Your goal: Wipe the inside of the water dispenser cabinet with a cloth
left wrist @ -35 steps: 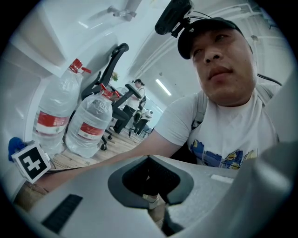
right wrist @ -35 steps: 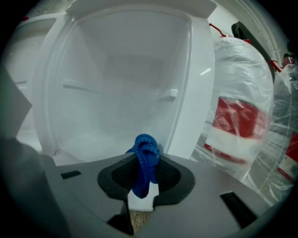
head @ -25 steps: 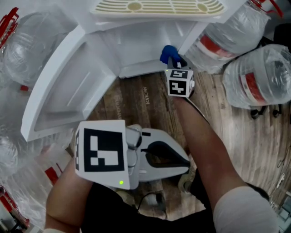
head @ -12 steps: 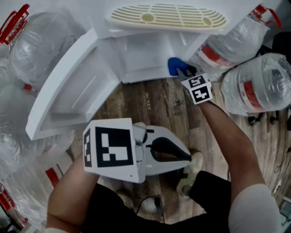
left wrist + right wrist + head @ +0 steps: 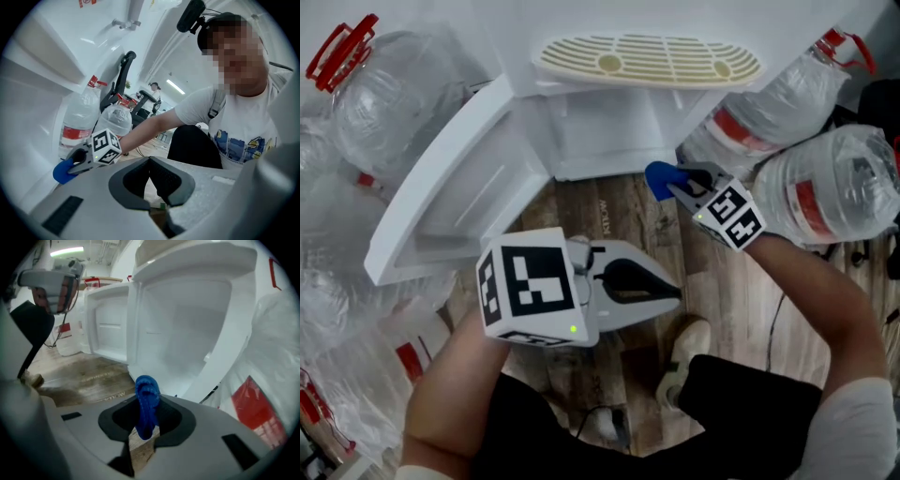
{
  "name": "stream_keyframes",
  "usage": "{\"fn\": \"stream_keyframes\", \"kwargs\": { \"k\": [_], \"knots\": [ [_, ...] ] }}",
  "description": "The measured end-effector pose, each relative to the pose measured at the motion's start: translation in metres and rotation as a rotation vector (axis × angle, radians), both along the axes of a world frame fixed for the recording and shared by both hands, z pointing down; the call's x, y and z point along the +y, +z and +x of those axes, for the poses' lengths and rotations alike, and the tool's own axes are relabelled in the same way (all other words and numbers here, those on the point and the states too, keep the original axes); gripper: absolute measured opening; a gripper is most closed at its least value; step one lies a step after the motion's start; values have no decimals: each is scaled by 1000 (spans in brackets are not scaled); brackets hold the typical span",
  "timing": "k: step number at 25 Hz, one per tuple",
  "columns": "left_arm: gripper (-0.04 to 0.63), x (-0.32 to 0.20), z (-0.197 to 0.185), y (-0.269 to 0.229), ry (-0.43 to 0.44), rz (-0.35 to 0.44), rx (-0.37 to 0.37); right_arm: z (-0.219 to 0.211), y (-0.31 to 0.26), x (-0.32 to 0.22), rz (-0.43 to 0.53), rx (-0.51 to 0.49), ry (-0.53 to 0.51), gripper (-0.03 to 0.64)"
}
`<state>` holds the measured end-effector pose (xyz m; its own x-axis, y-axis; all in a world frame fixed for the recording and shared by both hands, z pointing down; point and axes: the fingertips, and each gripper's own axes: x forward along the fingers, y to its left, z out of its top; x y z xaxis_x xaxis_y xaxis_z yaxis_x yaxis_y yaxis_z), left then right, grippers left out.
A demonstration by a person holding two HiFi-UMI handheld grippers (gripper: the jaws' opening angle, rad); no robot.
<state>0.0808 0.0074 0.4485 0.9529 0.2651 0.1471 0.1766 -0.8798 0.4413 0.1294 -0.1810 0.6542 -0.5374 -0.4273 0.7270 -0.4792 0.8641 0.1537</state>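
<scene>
Cloth (image 5: pixel 146 408), blue and bunched into a wad, pinched between the jaws of the right tool (image 5: pixel 677 185), which press together on it with a rounded lump sticking out past the tips. Gripped that way, probably, so that the soft end meets the plastic first and the hard jaws do not. Held just outside the lower right front corner of the open cabinet (image 5: pixel 600 131), over the wooden floor (image 5: pixel 619 220); whether it touches the cabinet edge cannot be told.

Straight ahead of the right tool, in its own view, only the white hollow of the cabinet, bare inside, with back and side walls open to a forward push. Off to that tool's left, the door (image 5: pixel 450 202) swung wide, leaving the opening free. Close on its right, big water bottles (image 5: pixel 825 192), crowding the approach from that side.

Left tool (image 5: pixel 673 292) held low and back by the body, well apart from the cabinet, jaws closed on each other with nothing between them. Not needed for a one-handed wipe, by the look of it, hence parked out of the way.

Judged as poised to go in: next, likely, cloth pushed forward into the hollow and dragged across bottom panel and walls, minding the right-hand edge.
</scene>
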Motion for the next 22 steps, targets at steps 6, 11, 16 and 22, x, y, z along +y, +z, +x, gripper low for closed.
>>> {"fn": "stream_keyframes", "kwargs": {
  "k": [6,11,16,22],
  "knots": [
    [2,-25,-5,6,-97,6,-35,4,-50,14,15,-197,126,83],
    [2,-61,-13,-14,-276,40,-63,-3,-85,37,-32,-246,87,83],
    [2,-54,-23,-74,-347,-4,-128,-14,-155,59,-100,-285,87,83],
    [2,-25,-43,-173,-444,-25,-163,-40,-271,110,-106,-294,53,83]
  ]
}}
